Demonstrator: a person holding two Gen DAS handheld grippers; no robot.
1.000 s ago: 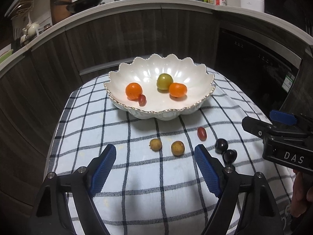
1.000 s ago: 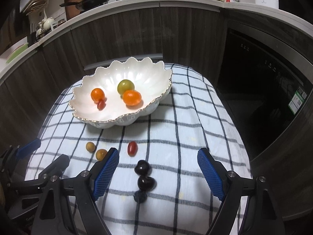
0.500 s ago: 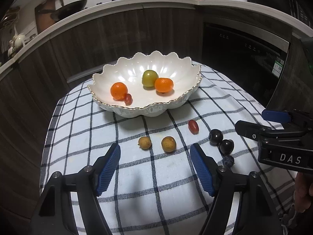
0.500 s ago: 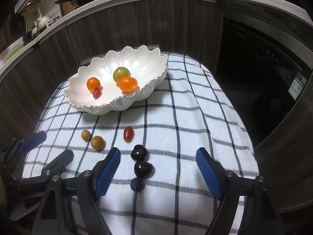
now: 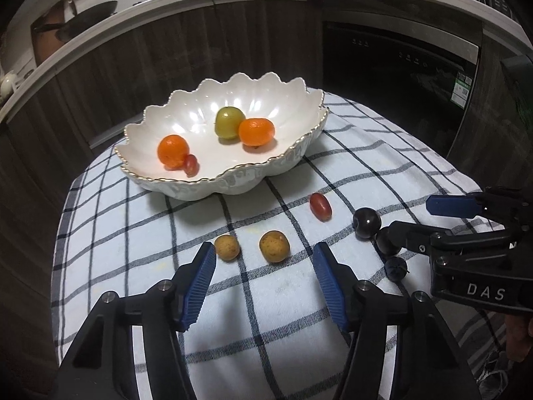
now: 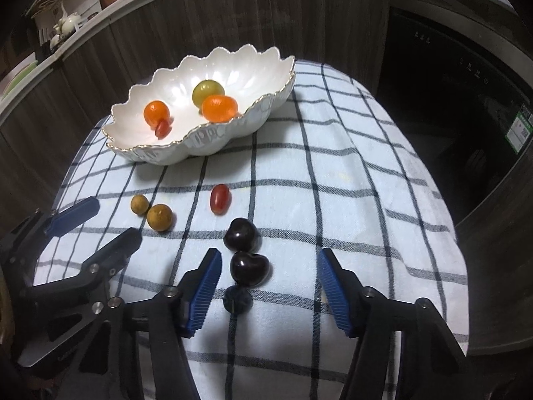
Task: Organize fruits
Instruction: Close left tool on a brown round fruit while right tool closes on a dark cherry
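Observation:
A white scalloped bowl (image 5: 233, 171) (image 6: 200, 140) on the checked cloth holds two oranges (image 5: 173, 151), a green fruit (image 5: 228, 121) and a red grape. On the cloth in front lie two brown longans (image 5: 226, 247) (image 5: 274, 246), a red grape tomato (image 5: 320, 206) (image 6: 220, 199), two dark cherries (image 6: 240, 235) (image 6: 250, 268) and a blueberry (image 6: 237, 300). My left gripper (image 5: 263, 266) (image 6: 116, 218) hovers low, its jaws closing, with the larger longan just ahead between the tips, untouched. My right gripper (image 6: 269, 256) (image 5: 404, 220) is closing too, with the nearer cherry and blueberry between its pads, untouched.
The checked cloth (image 6: 349, 166) covers a small rounded table that drops off on every side. Dark wooden cabinets (image 5: 166, 50) curve behind it, and a black appliance front (image 6: 449, 100) stands at the right. A pan sits on the counter far back.
Both grippers have sunk closer to the cloth and their jaws have narrowed. The fruit on the cloth and in the bowl has stayed in place.

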